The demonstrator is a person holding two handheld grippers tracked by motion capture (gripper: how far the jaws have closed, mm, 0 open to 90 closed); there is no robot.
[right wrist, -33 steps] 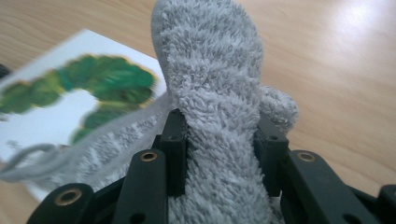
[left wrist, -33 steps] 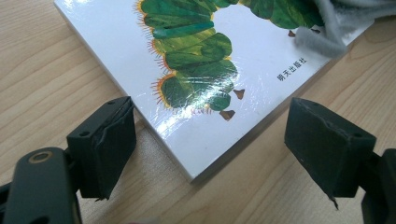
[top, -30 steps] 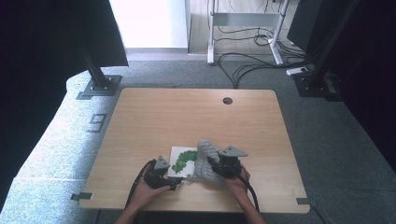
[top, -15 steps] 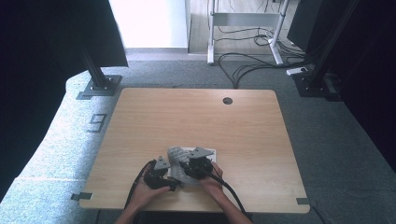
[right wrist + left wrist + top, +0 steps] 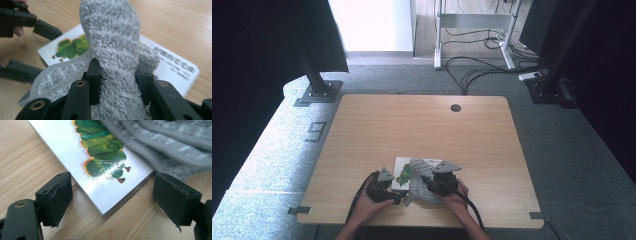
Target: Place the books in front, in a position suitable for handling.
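I have the right hand-held gripper (image 5: 117,82) pinching a grey towel (image 5: 115,50), its jaws pressed into the pile on both sides. The towel stands up from the jaws and drapes over the book (image 5: 404,172), which lies flat on the table (image 5: 422,130) at about 6 o'clock, near the front edge. My left hand-held gripper (image 5: 112,195) sits spread, one jaw either side of the book's near corner, touching nothing I can see.
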